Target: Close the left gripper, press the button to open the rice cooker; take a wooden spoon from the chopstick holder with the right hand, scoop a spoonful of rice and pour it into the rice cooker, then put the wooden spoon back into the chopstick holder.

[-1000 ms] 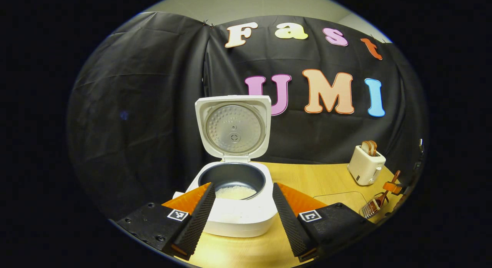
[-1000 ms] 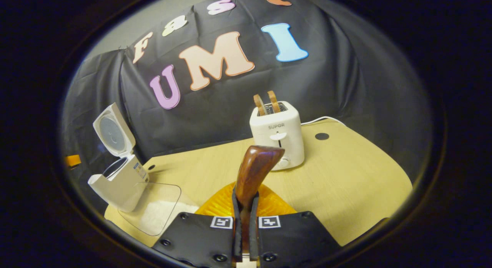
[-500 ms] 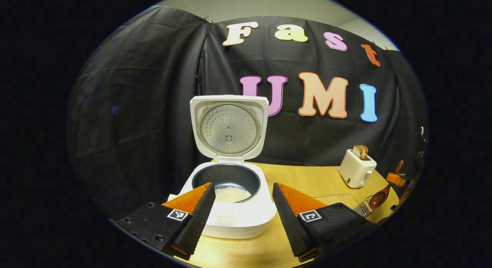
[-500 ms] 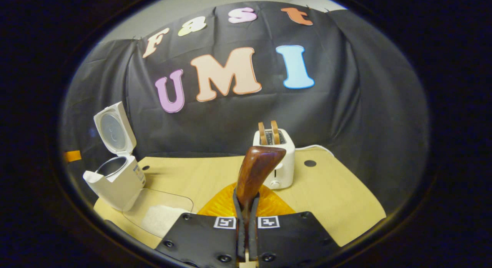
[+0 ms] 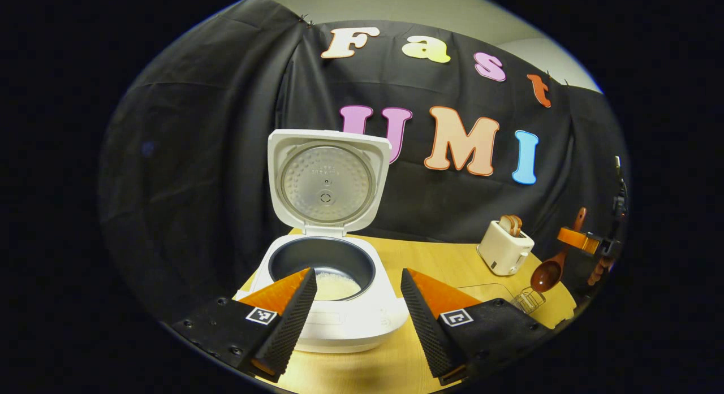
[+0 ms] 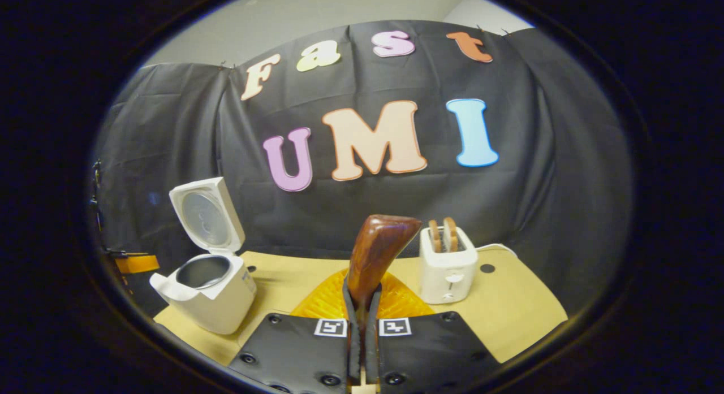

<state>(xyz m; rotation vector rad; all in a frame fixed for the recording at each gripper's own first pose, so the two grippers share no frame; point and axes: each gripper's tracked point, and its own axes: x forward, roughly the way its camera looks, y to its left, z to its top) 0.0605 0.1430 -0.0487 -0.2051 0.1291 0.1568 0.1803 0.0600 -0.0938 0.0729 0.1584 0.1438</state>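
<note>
Rice cooker (image 5: 334, 292), one, is sitting lid-up before your wide-spread left gripper (image 5: 355, 320); your right gripper (image 6: 362, 326) is clamping one wooden spoon (image 6: 376, 252) beside one toaster (image 6: 447, 267) carrying two slices, no writing legible

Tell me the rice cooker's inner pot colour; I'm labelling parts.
Dark grey inner pot, white rice inside; clearest in the left gripper view.

Your left gripper (image 5: 356, 315) had two ribbed, wedge-shaped fingers on dark blocks, each block carrying a square black-and-white marker near the finger's base and round screws along its outer edge. Your right gripper (image 6: 362, 326) had the same dark blocks, paired markers either side of the fingers, and screws below them.
</note>
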